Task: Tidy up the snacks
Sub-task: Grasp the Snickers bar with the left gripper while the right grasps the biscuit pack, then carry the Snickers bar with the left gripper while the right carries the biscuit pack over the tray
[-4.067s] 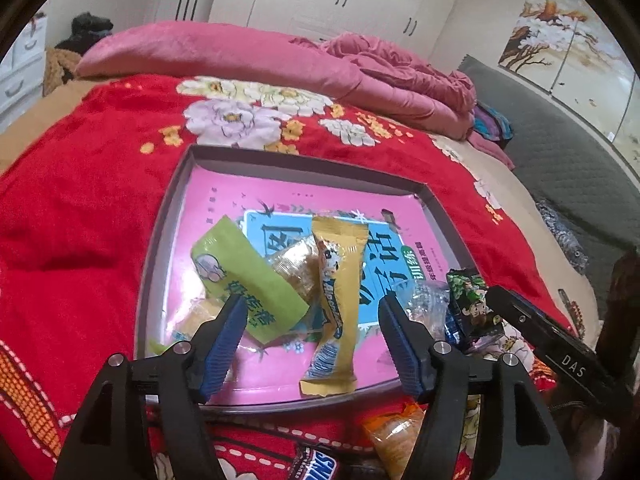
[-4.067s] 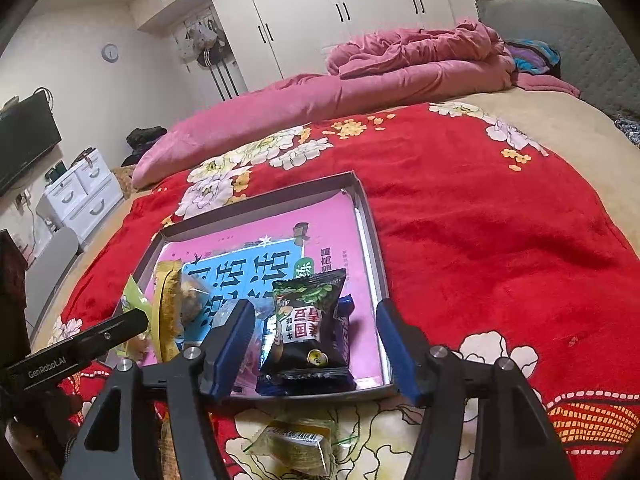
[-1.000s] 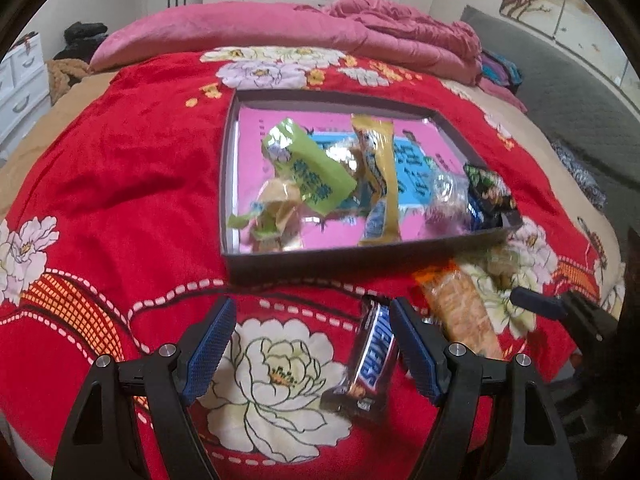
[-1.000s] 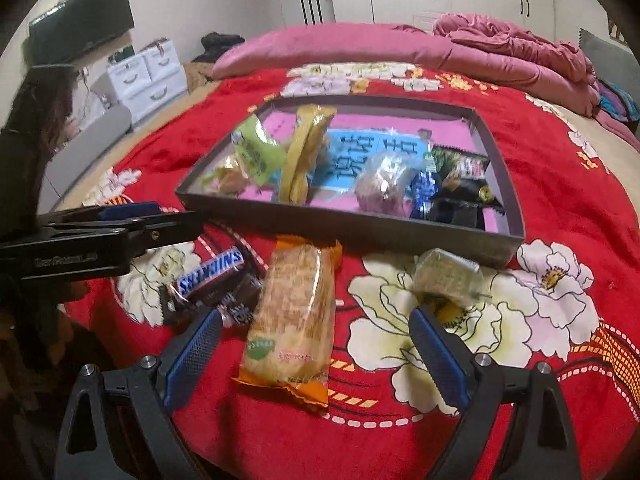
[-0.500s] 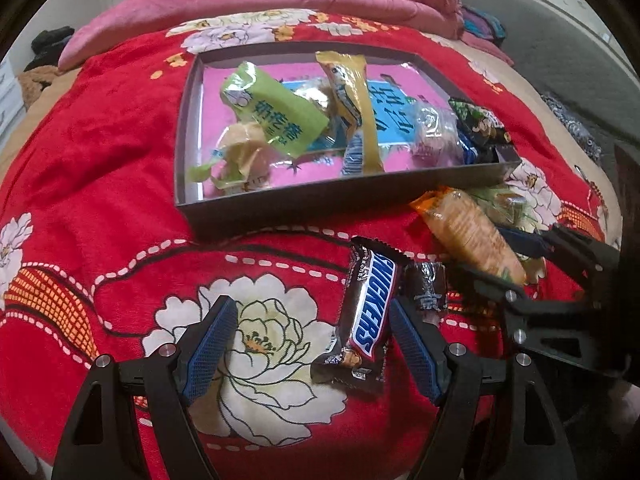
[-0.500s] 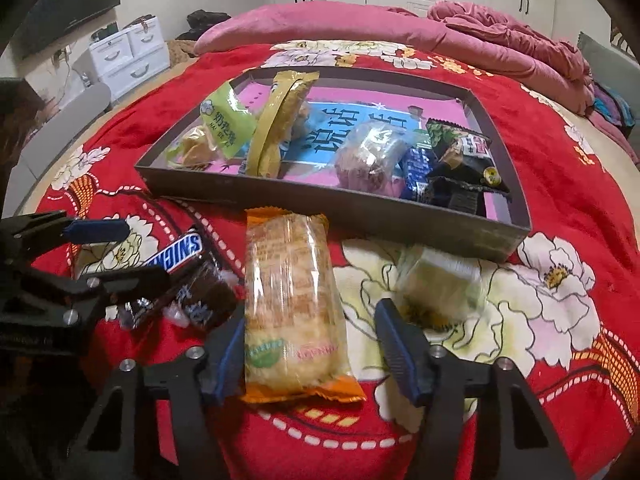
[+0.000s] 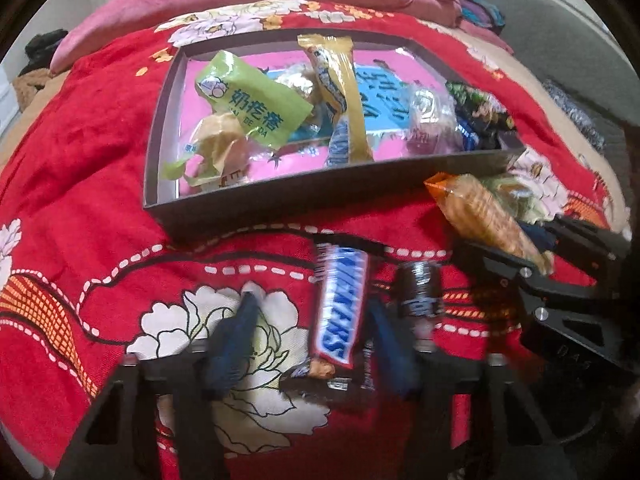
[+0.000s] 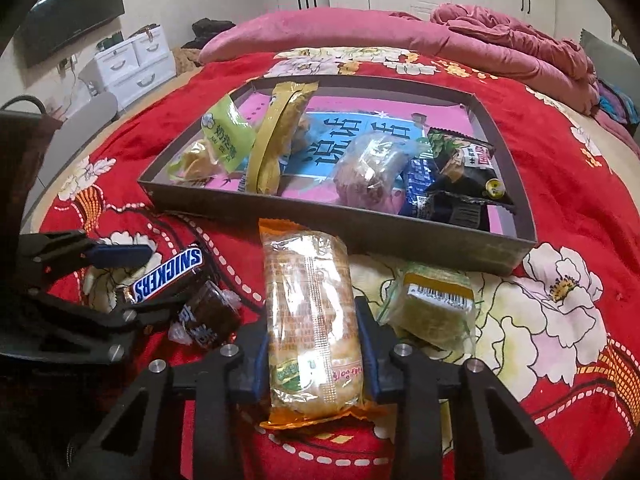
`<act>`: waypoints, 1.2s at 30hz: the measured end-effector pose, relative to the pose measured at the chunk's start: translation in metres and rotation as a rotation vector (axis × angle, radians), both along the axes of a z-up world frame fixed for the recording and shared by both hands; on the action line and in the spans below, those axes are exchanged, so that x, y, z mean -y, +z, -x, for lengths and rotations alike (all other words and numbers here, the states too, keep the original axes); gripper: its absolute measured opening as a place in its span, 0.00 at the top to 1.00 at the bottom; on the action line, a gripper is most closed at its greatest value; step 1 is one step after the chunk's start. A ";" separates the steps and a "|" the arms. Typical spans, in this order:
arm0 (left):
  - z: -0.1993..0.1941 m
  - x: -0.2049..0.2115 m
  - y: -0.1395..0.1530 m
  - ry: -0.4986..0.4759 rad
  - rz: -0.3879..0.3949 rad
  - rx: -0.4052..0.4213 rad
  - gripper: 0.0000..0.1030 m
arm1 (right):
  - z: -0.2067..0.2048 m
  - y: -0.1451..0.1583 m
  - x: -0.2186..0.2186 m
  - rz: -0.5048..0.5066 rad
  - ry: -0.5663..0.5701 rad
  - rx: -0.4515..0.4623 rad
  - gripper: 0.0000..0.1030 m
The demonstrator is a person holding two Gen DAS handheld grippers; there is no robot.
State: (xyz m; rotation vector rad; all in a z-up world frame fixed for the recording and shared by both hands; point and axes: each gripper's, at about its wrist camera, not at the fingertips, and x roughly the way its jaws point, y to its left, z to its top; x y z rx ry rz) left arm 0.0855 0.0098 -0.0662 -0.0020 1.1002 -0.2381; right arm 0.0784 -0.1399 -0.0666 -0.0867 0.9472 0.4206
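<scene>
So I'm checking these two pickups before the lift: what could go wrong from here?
The right hand-held gripper squeezes the orange cracker pack by its sides; the crackers may crack. The left hand-held gripper has been closing around the Snickers bar, with one finger beside the small dark candy, which it may nudge. The tray's near wall could snag either snack.

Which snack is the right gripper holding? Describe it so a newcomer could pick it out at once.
On the red floral bedspread, just in front of the dark shallow tray, lies a long clear packet of golden crackers with orange ends, clamped by the right gripper. It is longer than the small green-tinted packet beside it.
</scene>
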 end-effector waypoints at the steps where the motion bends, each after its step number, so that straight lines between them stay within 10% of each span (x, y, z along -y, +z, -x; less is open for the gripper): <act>1: 0.000 -0.001 0.000 0.001 0.012 -0.001 0.63 | 0.001 0.001 0.001 -0.007 0.000 0.000 0.65; 16: 0.005 -0.023 0.034 0.064 0.173 0.120 0.72 | 0.008 0.029 0.008 -0.146 0.009 0.075 0.65; 36: -0.020 -0.016 0.047 0.103 0.201 0.199 0.72 | -0.006 0.047 0.027 -0.235 -0.092 0.134 0.65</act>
